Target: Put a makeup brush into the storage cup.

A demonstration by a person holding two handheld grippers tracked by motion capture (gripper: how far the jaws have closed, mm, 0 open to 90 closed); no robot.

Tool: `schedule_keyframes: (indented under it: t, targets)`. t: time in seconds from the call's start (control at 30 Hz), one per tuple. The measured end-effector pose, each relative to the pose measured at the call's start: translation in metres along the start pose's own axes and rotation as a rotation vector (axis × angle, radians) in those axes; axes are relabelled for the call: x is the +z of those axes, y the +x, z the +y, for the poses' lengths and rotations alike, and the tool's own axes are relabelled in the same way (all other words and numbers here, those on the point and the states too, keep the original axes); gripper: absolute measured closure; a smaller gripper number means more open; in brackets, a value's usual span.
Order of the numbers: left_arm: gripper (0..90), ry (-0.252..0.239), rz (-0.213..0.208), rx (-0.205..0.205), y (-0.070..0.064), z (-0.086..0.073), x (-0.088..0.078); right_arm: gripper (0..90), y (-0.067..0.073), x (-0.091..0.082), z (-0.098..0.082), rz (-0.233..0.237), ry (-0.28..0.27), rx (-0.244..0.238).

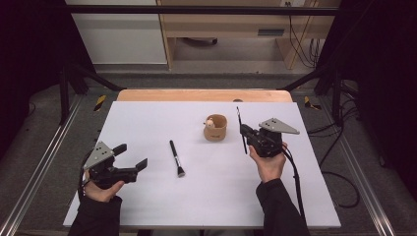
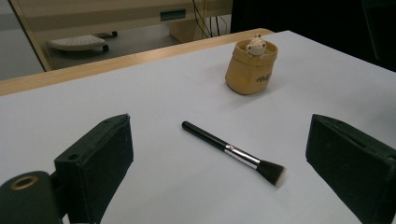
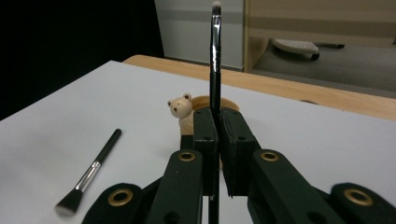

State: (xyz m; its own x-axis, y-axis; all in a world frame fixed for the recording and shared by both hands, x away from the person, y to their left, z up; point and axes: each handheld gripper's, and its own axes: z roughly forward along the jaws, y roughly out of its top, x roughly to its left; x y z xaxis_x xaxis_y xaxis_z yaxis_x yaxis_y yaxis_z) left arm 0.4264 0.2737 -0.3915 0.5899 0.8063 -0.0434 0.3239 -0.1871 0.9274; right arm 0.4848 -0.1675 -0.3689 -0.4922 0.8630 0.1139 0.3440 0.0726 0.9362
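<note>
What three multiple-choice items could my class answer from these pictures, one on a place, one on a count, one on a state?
1. Where does the wide brush lie?
A. inside the tan cup
B. flat on the white table top, between the two grippers
C. on the floor

2. How many brushes can be seen?
A. one
B. two
C. four

3. How do the jaws of the right gripper stand?
A. wide apart with nothing between them
B. shut on the thin brush
C. shut on the cup

Key:
1 B: the high view shows it lying on the table top, apart from the tan cup and in front of the open left gripper.
2 B: one lies on the table; the thin brush stands upright in the right gripper.
3 B: the right gripper view shows both pads pressed against the thin handle.
</note>
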Motion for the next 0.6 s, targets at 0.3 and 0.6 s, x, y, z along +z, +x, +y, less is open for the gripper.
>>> schedule_keyframes:
  t: [0.3,0.6]
  targets:
    - [6.9,0.000,-0.002,-0.003,0.000,0.000,0.000,85.9,0.000,0.013,0.012,-0.030,-0.028,0.005]
    - [6.9,-0.002,-0.004,-0.004,0.001,0.000,0.000,85.9,0.002,0.029,0.028,-0.067,-0.070,0.007]
